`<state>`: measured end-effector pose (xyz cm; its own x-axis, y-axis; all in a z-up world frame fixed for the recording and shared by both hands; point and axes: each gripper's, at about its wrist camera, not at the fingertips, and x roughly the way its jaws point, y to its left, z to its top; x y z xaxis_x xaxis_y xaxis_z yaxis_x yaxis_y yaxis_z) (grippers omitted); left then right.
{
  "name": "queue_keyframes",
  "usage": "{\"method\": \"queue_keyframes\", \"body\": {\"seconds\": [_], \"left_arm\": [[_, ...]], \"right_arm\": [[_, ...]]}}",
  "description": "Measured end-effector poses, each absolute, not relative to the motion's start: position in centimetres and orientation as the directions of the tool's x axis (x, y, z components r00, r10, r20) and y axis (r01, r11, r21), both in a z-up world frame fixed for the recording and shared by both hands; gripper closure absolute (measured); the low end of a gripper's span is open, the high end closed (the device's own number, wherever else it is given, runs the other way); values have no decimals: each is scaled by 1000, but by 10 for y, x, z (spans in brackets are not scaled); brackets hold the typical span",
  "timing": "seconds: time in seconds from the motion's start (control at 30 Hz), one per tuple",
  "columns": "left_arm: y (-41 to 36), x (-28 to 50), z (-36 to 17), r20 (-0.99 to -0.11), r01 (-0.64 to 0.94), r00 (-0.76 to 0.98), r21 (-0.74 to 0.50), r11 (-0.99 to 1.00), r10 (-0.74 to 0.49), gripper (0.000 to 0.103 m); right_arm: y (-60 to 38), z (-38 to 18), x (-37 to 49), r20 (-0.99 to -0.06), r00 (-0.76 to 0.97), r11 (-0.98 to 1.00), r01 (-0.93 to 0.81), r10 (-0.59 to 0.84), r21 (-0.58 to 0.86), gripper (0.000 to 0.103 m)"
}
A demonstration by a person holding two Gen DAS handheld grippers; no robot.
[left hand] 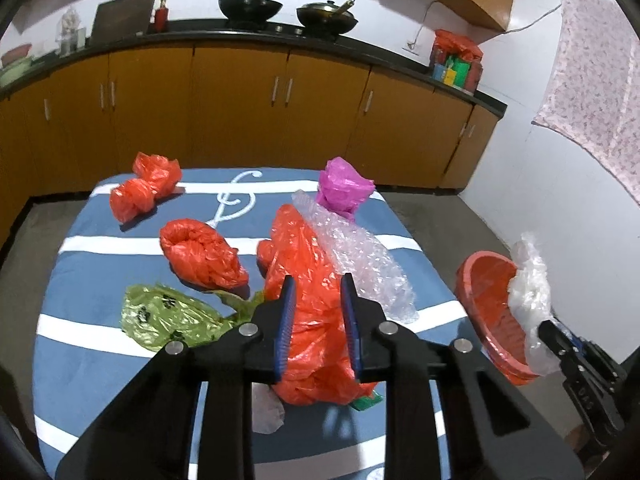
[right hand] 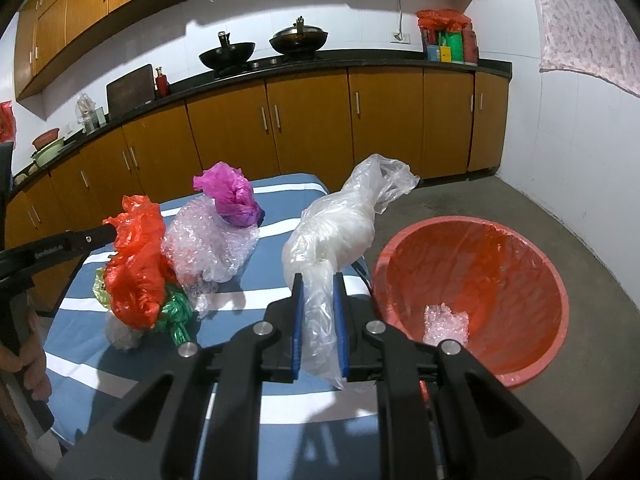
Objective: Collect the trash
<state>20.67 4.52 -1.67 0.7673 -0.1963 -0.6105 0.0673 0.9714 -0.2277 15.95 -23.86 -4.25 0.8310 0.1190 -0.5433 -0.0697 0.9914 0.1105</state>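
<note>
Beside the red bin (right hand: 520, 364), bubble wrap (right hand: 208, 248) crowds bags

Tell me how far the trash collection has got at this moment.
Early stage. Done: one crumpled bubble-wrap scrap lies in the red plastic basin. In hand: the right gripper is shut on a clear plastic bag beside the basin; the left gripper grips an orange plastic bag. Left on the striped blue table: two orange bundles, a green bag, bubble wrap sheet, magenta bag.
</note>
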Motion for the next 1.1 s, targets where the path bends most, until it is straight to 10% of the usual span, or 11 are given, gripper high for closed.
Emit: {"method": "queue_keyframes", "body": {"seconds": [0.1,0.27,0.6,1.1], "left_arm": [[42,203,-18,-602,56,777,-227,972,-186,27],[29,209,-25,-631,54,760,-173,983,-153,27],[22,219,-38,-671,55,728,-148,987,-141,89],[45,206,-3,-602,87,781,-163,983,-169,101]], "right_arm": [[-241,-43,160,-543,831,991,-69,120,114,88],[-246,-44,159,-546,830,990,-61,119,124,88],[-257,-42,157,-539,836,991,-41,103,125,88],[-258,-42,154,-532,839,990,-50,114,133,88]]}}
